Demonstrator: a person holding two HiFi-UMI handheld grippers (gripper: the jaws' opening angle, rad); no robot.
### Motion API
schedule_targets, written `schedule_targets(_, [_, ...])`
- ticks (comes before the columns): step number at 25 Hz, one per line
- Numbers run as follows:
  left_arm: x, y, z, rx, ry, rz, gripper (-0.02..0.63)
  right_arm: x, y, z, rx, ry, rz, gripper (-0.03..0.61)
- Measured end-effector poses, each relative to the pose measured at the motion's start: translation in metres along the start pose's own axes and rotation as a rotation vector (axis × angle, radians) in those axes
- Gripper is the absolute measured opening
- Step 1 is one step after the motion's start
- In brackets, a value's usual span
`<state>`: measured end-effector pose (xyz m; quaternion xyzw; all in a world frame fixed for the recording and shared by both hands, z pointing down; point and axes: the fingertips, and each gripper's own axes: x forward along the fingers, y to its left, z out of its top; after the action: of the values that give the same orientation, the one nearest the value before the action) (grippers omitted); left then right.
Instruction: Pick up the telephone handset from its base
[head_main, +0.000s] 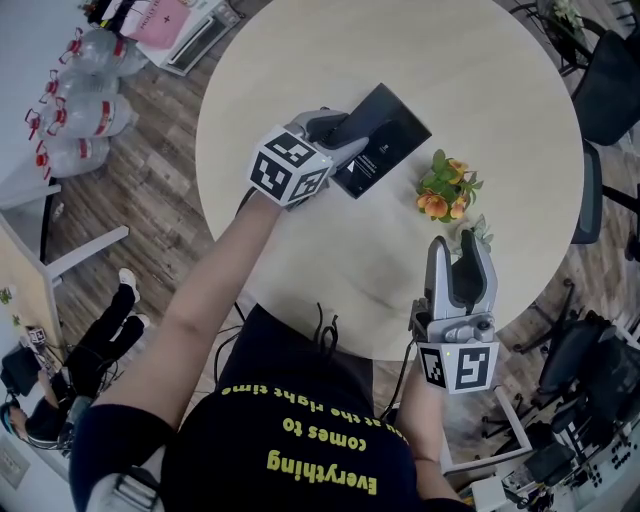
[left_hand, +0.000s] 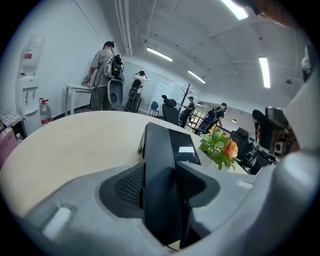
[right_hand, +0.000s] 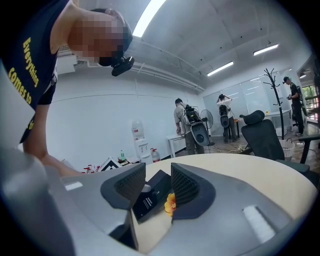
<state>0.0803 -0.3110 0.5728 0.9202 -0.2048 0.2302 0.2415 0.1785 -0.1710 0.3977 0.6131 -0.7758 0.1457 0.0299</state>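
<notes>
Currently the black handset (left_hand: 159, 170) sits at the left side of its base (head_main: 392, 140), far-centre on the round table (head_main: 330, 250). Left gripper (head_main: 343, 137): 2 jaws clamped on the handset. Flowers (head_main: 445, 187) stand just right of the base. Right gripper (head_main: 459, 248), near-right: jaws apart, gripping nothing.

Left gripper (left_hand: 169, 181): jaws closed on the black handset (left_hand: 159, 165).
Base (left_hand: 183, 148): touching the handset's right side.
Flowers (left_hand: 220, 148): beside the base, toward the table (left_hand: 75, 145) edge.
</notes>
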Motion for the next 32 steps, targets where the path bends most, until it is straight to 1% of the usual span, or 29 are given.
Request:
schedule_targets(2, [-0.003,0.0,0.001,0.014,-0.003,0.016,0.198,0.0,-0.001,0.0,0.0,0.001,0.0,0.169])
schedule_targets(3, [-0.004,0.001,0.002,0.012,-0.006,0.021,0.172,0.0,-0.001,0.0,0.0,0.002,-0.001,0.169])
schedule_targets(4, [-0.005,0.002,0.003,0.006,-0.008,0.021,0.16,0.0,-0.002,0.0,0.0,0.003,-0.002,0.169])
schedule_targets(10, [-0.007,0.004,0.005,-0.012,0.007,0.007,0.144,0.0,-0.001,-0.001,0.001,0.005,0.001,0.169])
schedule_targets(14, [-0.009,0.005,0.006,-0.049,-0.003,-0.022,0.133,-0.001,-0.001,-0.001,0.002,0.006,0.001,0.169])
schedule_targets(19, [-0.011,0.006,0.007,-0.06,0.004,-0.049,0.118,-0.003,-0.001,-0.004,0.002,0.01,-0.001,0.169])
schedule_targets(29, [-0.031,-0.001,0.024,-0.137,-0.076,-0.084,0.096,-0.001,0.005,0.0,-0.001,0.001,0.007,0.169])
schedule_targets(32, [-0.036,-0.003,0.031,-0.127,-0.101,-0.07,0.092,-0.002,0.006,0.0,-0.004,0.001,0.008,0.169])
